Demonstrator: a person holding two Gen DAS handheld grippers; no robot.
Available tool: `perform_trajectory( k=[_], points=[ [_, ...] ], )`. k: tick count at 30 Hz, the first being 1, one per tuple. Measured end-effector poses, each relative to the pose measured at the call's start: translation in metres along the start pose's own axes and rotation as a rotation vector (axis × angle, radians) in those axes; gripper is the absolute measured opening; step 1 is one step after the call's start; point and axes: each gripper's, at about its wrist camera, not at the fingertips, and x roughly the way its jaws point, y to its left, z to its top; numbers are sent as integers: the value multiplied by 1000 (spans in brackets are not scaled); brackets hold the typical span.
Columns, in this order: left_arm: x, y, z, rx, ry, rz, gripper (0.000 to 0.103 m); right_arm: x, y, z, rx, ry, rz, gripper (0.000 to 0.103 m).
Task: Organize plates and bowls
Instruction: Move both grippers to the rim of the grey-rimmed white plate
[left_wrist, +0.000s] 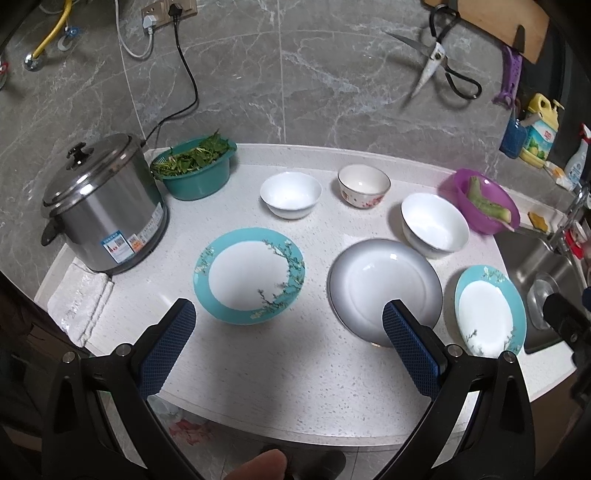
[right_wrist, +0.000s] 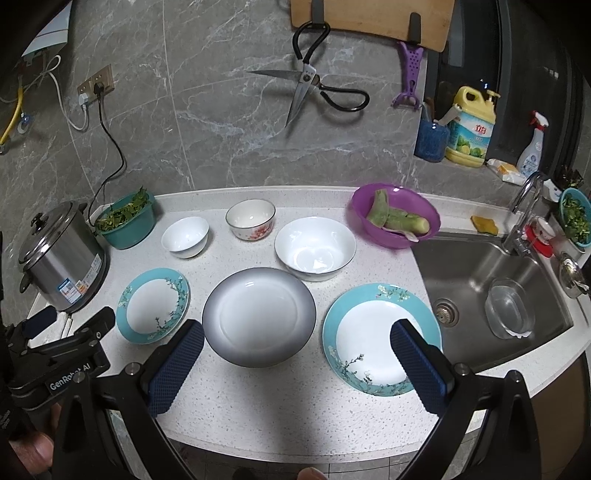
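On the white counter lie a teal floral plate (left_wrist: 251, 275) (right_wrist: 153, 304) at left, a grey-rimmed plate (left_wrist: 384, 290) (right_wrist: 258, 315) in the middle and a second teal floral plate (left_wrist: 489, 310) (right_wrist: 376, 338) by the sink. Behind them stand a small white bowl (left_wrist: 290, 195) (right_wrist: 185, 236), a flower-patterned bowl (left_wrist: 364, 185) (right_wrist: 251, 219) and a large white bowl (left_wrist: 435, 224) (right_wrist: 315, 247). My left gripper (left_wrist: 288, 325) hovers open and empty over the counter's front, between the left teal plate and the grey plate. My right gripper (right_wrist: 297, 345) is open and empty in front of the grey plate.
A steel rice cooker (left_wrist: 105, 206) stands on a folded white cloth (left_wrist: 79, 302) at far left, with a green basket of greens (left_wrist: 195, 166) behind it. A purple bowl of peeled stems (right_wrist: 395, 216) sits near the sink (right_wrist: 491, 280). Scissors (right_wrist: 310, 86) hang on the wall.
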Motion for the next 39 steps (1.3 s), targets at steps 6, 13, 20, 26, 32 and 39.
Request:
perform_trajectory(
  k=[6, 13, 20, 26, 32, 39],
  points=[
    [39, -15, -46, 27, 100, -52, 102, 24, -27, -22, 35, 93, 216, 103],
    [86, -24, -48, 61, 185, -276, 102, 57, -50, -48, 181, 174, 455, 102],
    [148, -31, 22, 331, 263, -383, 101, 108, -57, -71, 395, 218, 543, 98],
    [222, -58, 74, 630, 366, -468, 91, 147, -61, -85, 632, 197, 533, 95],
    [289, -98, 95, 828, 447, -517, 91, 169, -65, -97, 786, 142, 492, 86],
    [334, -123, 99, 1010, 470, -542, 74, 185, -70, -112, 878, 137, 446, 77]
  ],
)
